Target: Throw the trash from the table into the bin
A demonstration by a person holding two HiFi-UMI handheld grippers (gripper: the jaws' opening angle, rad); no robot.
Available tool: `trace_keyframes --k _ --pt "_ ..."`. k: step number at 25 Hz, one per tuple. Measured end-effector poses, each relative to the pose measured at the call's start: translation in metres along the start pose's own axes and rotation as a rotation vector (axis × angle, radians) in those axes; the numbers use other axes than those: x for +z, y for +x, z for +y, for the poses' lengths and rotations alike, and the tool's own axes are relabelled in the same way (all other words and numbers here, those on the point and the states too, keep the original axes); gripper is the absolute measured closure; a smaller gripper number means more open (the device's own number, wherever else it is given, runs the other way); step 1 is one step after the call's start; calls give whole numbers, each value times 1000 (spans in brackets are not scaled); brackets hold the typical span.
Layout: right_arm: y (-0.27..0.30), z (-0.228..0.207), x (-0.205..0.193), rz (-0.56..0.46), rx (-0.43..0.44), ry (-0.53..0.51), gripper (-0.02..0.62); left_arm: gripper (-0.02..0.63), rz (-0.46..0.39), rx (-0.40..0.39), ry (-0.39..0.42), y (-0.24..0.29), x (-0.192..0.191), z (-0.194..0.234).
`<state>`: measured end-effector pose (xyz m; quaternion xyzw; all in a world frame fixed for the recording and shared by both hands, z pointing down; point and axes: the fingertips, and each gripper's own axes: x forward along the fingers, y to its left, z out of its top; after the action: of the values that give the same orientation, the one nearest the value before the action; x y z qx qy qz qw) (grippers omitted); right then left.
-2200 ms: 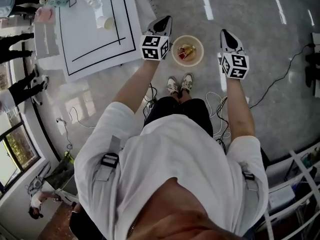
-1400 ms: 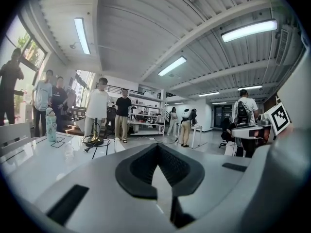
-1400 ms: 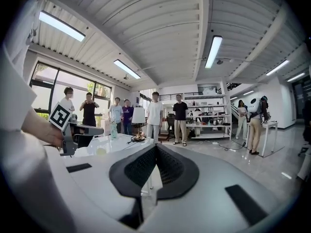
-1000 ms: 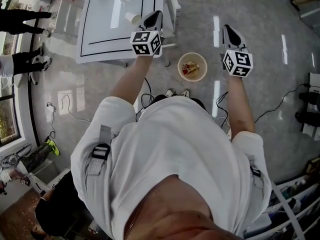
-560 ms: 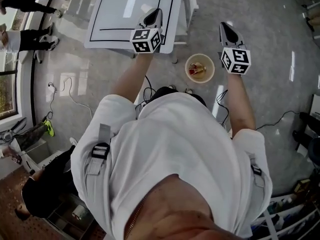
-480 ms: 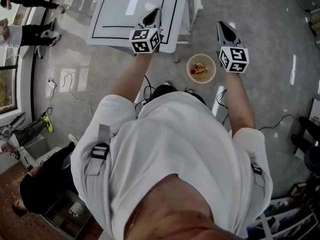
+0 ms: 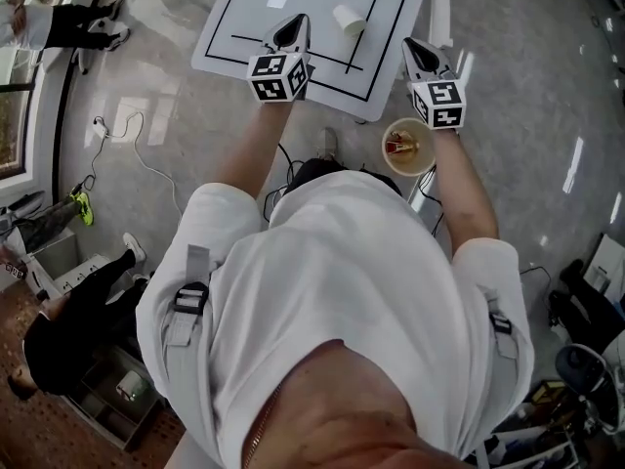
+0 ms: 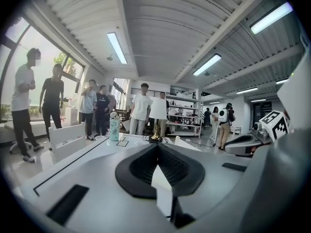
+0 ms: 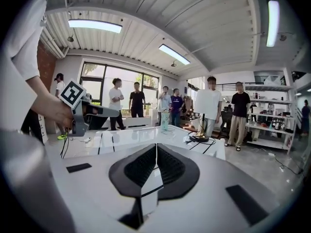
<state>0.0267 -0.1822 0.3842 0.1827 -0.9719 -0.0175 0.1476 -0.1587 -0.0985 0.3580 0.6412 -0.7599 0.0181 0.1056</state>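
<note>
Polished grey floor surrounds a white rectangular table [image 7: 244,18] marked with black lines; a white paper cup [image 7: 348,19] sits on it. Just beside the table's corner stands a round beige bin [image 7: 385,149] holding red and yellow trash. The left gripper [image 7: 290,31] and the right gripper [image 7: 420,53] hover at the table's near edge, jaws pressed together, empty.

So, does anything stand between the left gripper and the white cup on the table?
Nothing visible does. In the head view only bare table lies between the left gripper, jaws shut and empty, and the white cup just to its right.
</note>
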Motion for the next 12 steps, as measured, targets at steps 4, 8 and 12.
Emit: trace_keyframes --k 4,8,12 --pt "57 20 -20 99 63 -58 588 595 35 7 -16 15 -10 44" --pt "100 30 -44 220 89 -117 454 595 73 12 -38 25 -20 76" --pt "131 28 -61 302 92 -164 393 595 107 16 -56 31 -32 98"
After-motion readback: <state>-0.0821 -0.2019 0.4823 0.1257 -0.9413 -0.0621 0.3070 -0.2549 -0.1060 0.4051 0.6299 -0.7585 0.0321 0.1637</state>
